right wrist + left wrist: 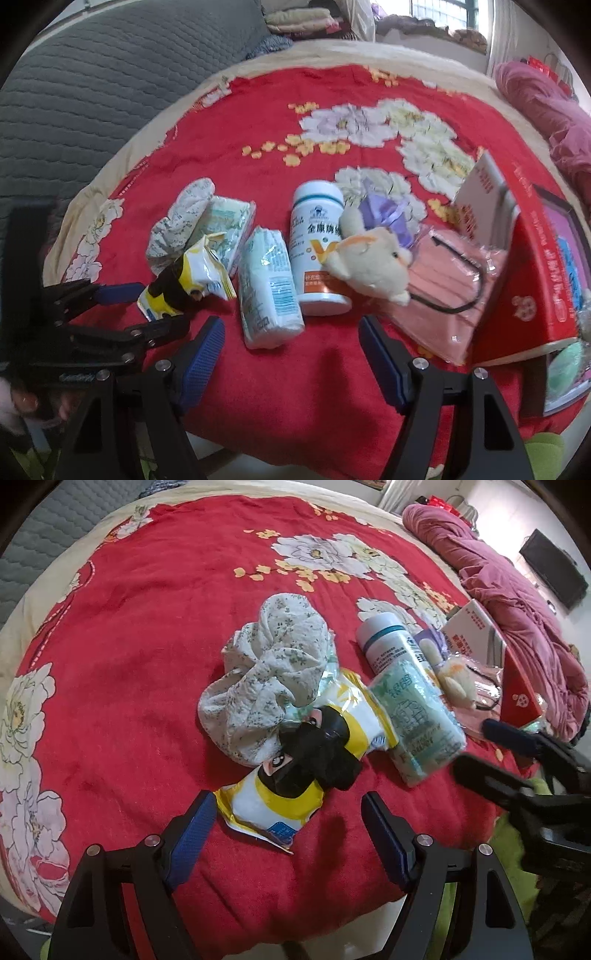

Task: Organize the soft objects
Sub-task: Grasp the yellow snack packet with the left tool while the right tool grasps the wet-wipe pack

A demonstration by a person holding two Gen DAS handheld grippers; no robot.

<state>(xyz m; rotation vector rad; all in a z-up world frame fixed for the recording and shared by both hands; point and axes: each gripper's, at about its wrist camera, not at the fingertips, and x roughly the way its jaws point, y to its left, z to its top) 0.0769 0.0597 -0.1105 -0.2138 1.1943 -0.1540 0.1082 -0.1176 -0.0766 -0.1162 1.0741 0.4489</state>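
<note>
A crumpled floral white cloth (269, 672) lies on the red flowered blanket (147, 635). Against it lie a yellow-and-white packet (288, 797) with a black cartoon figure, and a teal tissue pack (417, 716). My left gripper (288, 823) is open, just short of the packet. In the right wrist view a cream plush toy (373, 262) rests on a white bottle (317, 254), beside the tissue pack (269, 288) and a pink mask pack (454, 288). My right gripper (291, 350) is open, in front of the tissue pack and bottle. The left gripper (147, 306) also shows there.
A red box (528, 277) with a white booklet (484, 206) stands at the right. A purple pouch (384, 214) sits behind the plush. A pink quilt (517, 602) is bunched at the far right. A grey quilted mattress (92, 92) lies beyond the blanket's left edge.
</note>
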